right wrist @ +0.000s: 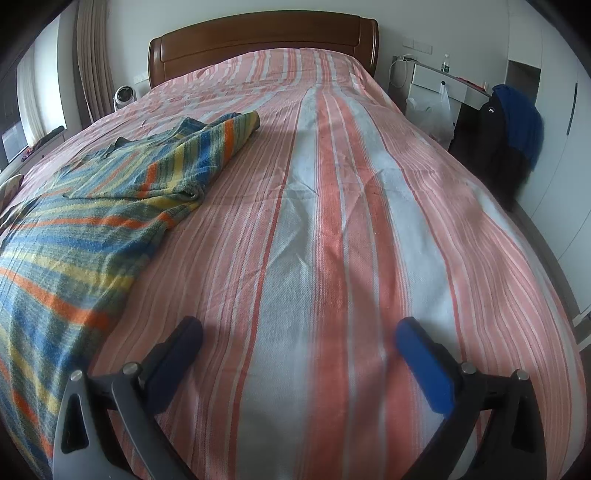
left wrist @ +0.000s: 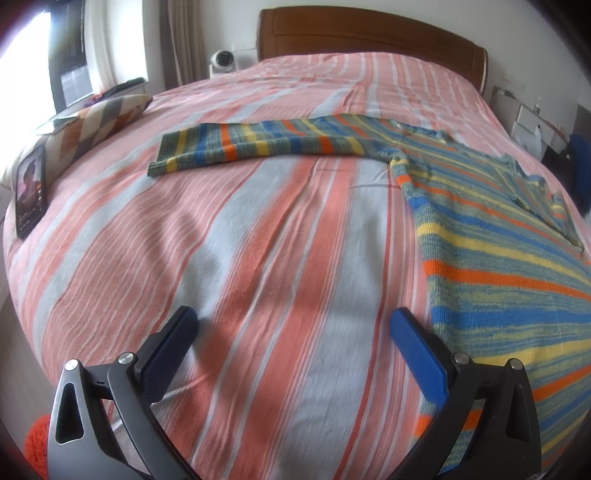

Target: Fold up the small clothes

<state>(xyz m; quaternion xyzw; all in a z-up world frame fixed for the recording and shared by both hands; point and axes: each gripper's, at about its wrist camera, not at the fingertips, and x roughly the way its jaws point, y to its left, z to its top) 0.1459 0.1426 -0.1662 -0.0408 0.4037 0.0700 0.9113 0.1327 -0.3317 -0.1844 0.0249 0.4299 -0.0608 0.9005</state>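
Now your left claw (left wrist: 293,325) hangs with its jaws spread wide over the bed (left wrist: 258,240), nothing between them; the striped sweater (left wrist: 498,240) lies flat just right of it, and your right claw (right wrist: 299,336) gapes empty beyond.

A bed (left wrist: 258,236) with a pink, white and orange striped cover fills the area below and ahead of the jaws. A wooden headboard (left wrist: 369,33) is seen far ahead. Far ahead-left of the left jaws, a patterned pillow (left wrist: 96,125) is placed at the bed edge, with a phone (left wrist: 31,195) leaned against it, screen lit. A small white fan (right wrist: 125,96) is noted beside the headboard. Ahead-right of the right jaws, a white bedside table (right wrist: 443,79), a plastic bag (right wrist: 436,110) and dark and blue clothing (right wrist: 513,122) are noted.
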